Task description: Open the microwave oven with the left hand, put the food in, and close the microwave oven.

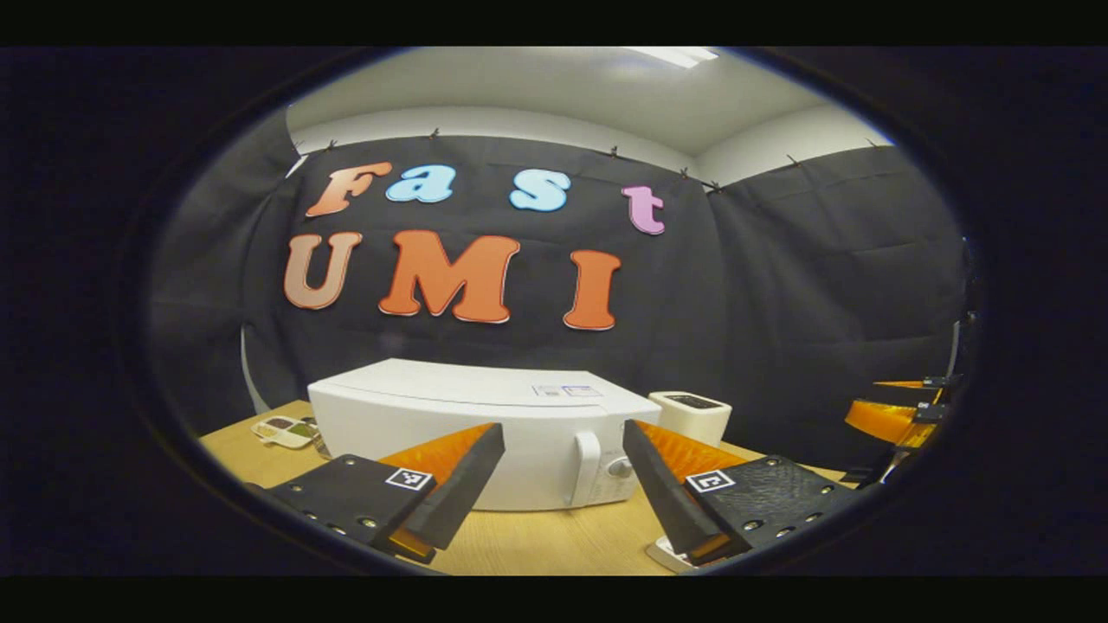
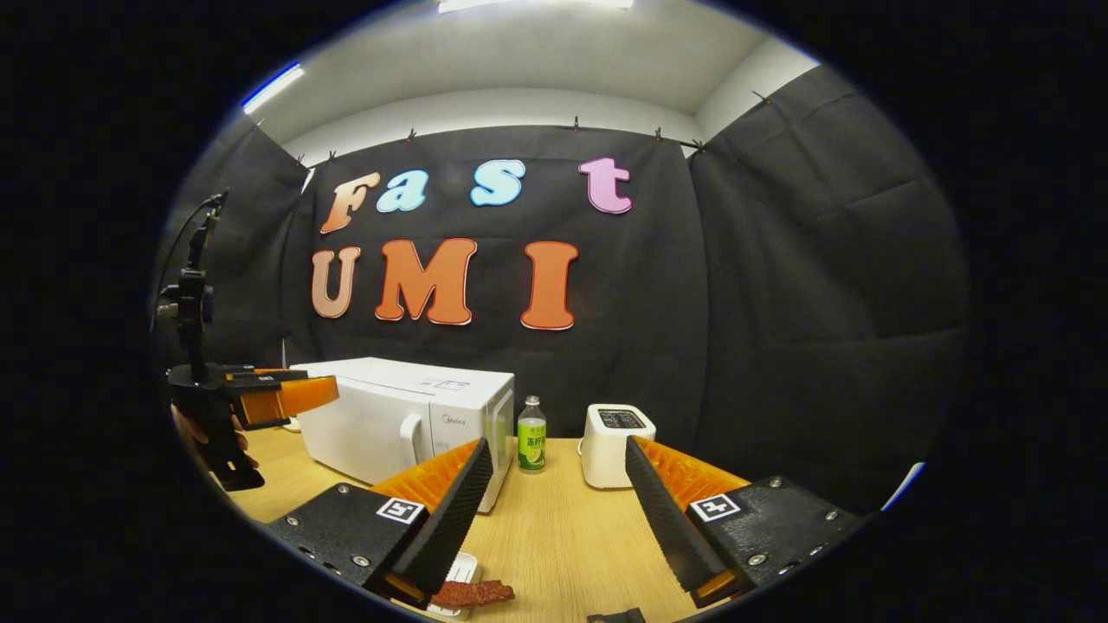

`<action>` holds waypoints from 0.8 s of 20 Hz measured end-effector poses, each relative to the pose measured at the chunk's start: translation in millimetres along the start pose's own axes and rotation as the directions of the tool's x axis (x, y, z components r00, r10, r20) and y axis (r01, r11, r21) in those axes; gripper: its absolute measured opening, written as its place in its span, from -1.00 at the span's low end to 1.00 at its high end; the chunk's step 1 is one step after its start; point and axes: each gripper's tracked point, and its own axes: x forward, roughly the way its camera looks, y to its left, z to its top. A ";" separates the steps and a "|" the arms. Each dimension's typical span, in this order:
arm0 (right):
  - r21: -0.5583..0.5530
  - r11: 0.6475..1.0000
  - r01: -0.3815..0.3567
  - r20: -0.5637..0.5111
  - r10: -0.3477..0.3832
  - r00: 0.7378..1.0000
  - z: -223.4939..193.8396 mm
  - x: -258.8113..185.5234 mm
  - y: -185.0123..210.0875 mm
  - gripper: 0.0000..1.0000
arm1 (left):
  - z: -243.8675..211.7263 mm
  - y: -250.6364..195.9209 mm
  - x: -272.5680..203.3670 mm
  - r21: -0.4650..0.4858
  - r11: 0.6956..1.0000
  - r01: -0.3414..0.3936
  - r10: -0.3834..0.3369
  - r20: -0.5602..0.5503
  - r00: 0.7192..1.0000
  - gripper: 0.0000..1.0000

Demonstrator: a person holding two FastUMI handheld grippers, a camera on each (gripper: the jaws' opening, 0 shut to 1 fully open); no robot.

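Observation:
A white microwave oven (image 1: 485, 433) stands shut on the wooden table (image 1: 554, 536), its door handle (image 1: 587, 467) and knob (image 1: 619, 467) at the right of its front. My left gripper (image 1: 563, 437) is open just before it, with the handle between its spread fingers but apart from them. In the right gripper view the microwave oven (image 2: 402, 420) sits at the left. My right gripper (image 2: 558, 454) is open above the table. Below it lies the food (image 2: 472, 594), a reddish-brown strip on a small white plate (image 2: 459, 571). The left gripper (image 2: 286, 394) shows at the far left, held by a hand (image 2: 201, 433).
A white toaster (image 2: 615, 443) and a green-labelled bottle (image 2: 531, 446) stand right of the microwave. A small white tray (image 1: 284, 430) with coloured bits lies on the table left of the microwave. The right gripper (image 1: 896, 415) shows at the right edge of the left gripper view.

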 end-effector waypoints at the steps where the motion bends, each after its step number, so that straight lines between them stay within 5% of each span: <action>1: 0.001 1.000 0.000 -0.002 0.000 1.000 -5.5 -0.8 -3.0 0.91 | -11.9 -3.4 8.4 -0.003 1.000 0.002 -0.002 -0.020 1.000 0.80; 6: -0.009 1.000 0.014 -0.029 -0.014 0.999 -32.9 -1.4 -18.1 0.92 | -70.3 -18.3 49.7 -0.017 1.000 -0.018 0.016 -0.135 0.991 0.93; 14: 0.003 1.000 0.027 -0.063 -0.027 0.998 -58.0 -5.9 -33.3 0.92 | -131.2 -13.9 93.2 0.028 0.990 -0.137 0.139 -0.201 0.970 0.68; 16: 0.015 0.999 0.028 -0.069 -0.027 0.997 -61.0 -5.9 -37.0 0.92 | -139.9 -9.2 101.7 0.029 0.987 -0.161 0.163 -0.213 0.963 0.46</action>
